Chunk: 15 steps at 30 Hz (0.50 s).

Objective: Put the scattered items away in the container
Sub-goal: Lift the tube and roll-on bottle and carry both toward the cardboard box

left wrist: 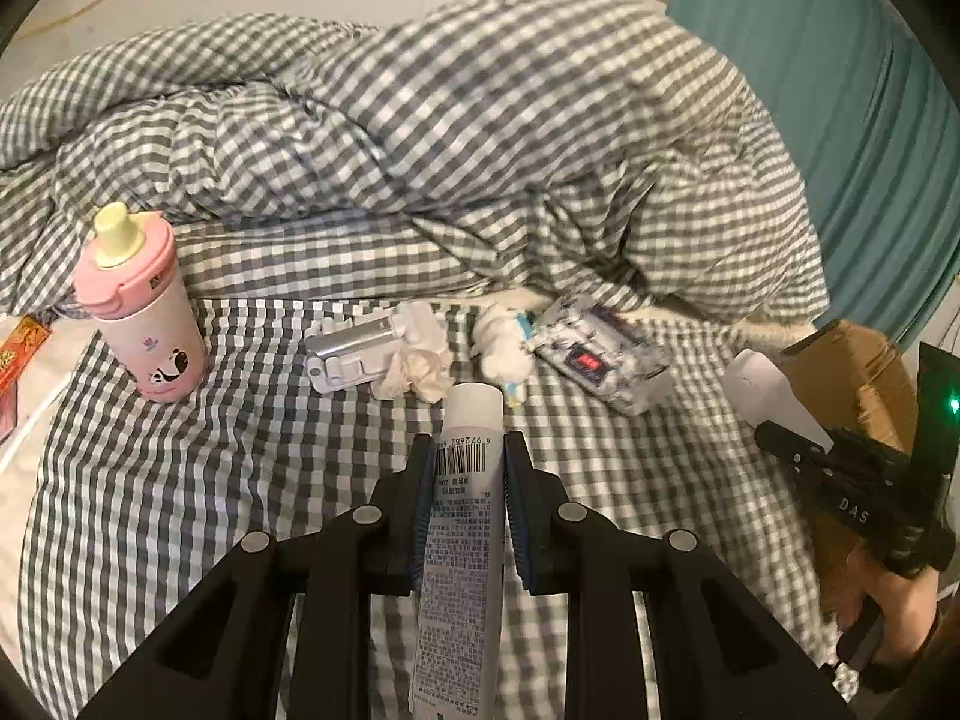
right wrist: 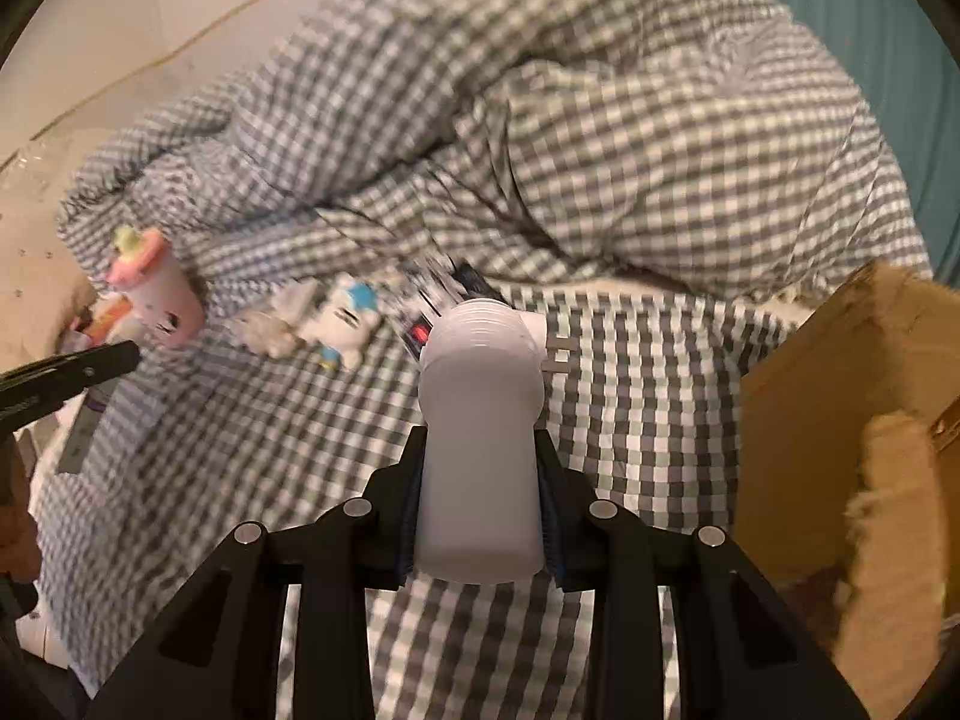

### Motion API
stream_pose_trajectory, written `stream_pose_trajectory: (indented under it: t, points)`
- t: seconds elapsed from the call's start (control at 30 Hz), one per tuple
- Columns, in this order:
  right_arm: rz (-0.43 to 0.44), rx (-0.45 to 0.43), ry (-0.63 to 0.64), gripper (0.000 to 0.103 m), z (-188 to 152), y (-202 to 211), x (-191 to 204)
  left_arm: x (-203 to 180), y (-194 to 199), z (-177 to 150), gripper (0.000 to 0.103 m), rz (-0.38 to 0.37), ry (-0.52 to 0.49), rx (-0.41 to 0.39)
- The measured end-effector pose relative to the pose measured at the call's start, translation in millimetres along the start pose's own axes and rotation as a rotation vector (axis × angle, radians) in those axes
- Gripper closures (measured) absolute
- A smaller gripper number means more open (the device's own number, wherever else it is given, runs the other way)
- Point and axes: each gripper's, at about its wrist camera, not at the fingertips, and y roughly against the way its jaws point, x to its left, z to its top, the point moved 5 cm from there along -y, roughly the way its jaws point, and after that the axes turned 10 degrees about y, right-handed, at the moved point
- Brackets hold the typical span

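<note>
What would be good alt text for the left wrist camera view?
The left gripper clamps a white tube with a barcode above a gingham-sheeted bed. Beyond lie a pink sippy cup, crumpled tissue, a plush toy and a tissue pack; the right gripper holds a white bottle by a cardboard box.

From my left camera, the checked sheet (left wrist: 198,480) lies bare in front of me, so I could pass there freely. Further in, a row of clutter crosses the bed: a pink cup (left wrist: 150,324) standing upright, a phone stand (left wrist: 360,348), crumpled tissue (left wrist: 414,372), a plush toy (left wrist: 504,348) and a tissue pack (left wrist: 600,360), with the heaped duvet (left wrist: 480,132) walling off everything behind. On my right, the cardboard box (right wrist: 840,420) stands at the bed's edge, with bare sheet beside it.
</note>
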Motion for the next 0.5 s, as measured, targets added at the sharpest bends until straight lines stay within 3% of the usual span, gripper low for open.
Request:
stream_pose_trajectory:
  t: [0.5]
  points:
    - [0.006,-0.214,0.052,0.072,21.7,138.9,18.7,-57.7,104.2,-12.9,0.081,0.005,-0.003,-0.169]
